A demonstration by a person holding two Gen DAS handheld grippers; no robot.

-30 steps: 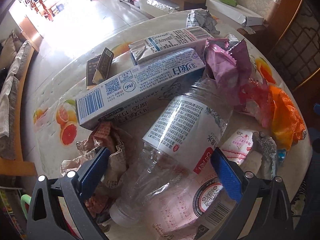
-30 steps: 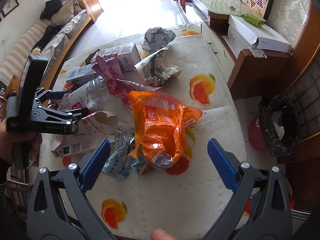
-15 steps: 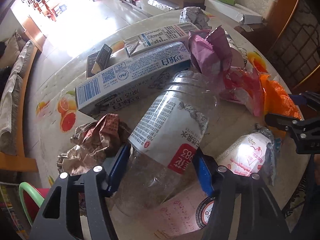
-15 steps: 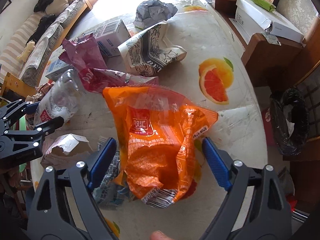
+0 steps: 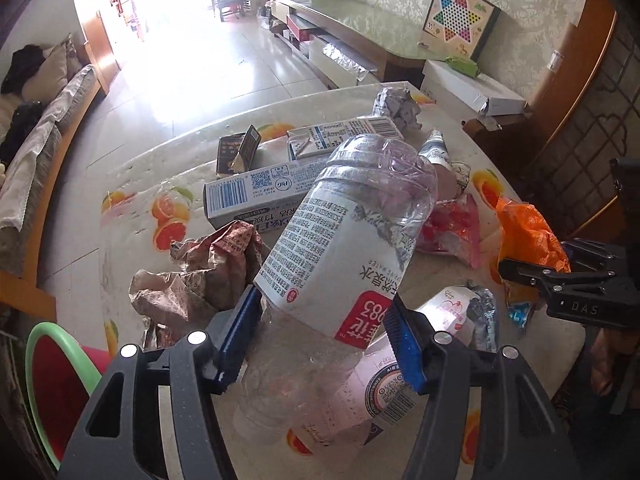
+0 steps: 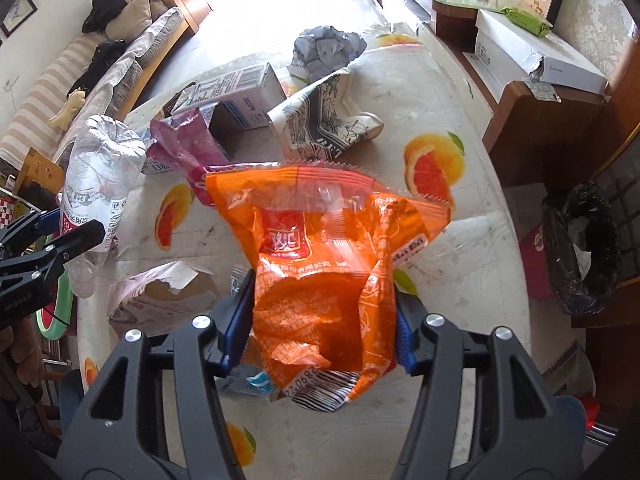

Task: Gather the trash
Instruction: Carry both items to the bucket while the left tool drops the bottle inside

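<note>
Status of collection: early, by judgement. Left tool (image 5: 320, 340), jaws having just been closing, pinches the clear plastic bottle (image 5: 340, 240) by its lower body; the bottle tilts up and away from the tool, apparently lifted clear of the heap. Right tool (image 6: 324, 320), jaws likewise just closing, presses both blue pads against the crumpled orange snack bag (image 6: 320, 248), which stands between them and fans out ahead of the tool. Neither item has reached the black-lined bin (image 6: 580, 248), which stands on the floor to the right of the right tool, beyond the counter's edge; its contents are mostly hidden. Still to collect, ahead of the left tool: a long toothpaste box (image 5: 256, 192), a second printed carton (image 5: 344, 136), a small dark packet (image 5: 240, 152), a crumpled brown paper wrapper (image 5: 208, 272) just left of the pads, a pink foil wrapper (image 5: 452, 228), and a ball of grey paper (image 5: 396, 108) farthest off. A flattened patterned paper cup (image 6: 324, 120) lies ahead of the right tool. Surface: a rounded counter (image 5: 132, 248) under a pale cloth printed with orange slices. Room: glossy tiled floor, a striped sofa (image 6: 52, 96) far left, a low sideboard and a Chinese-checkers board (image 5: 460, 24) against papered wall.
</note>
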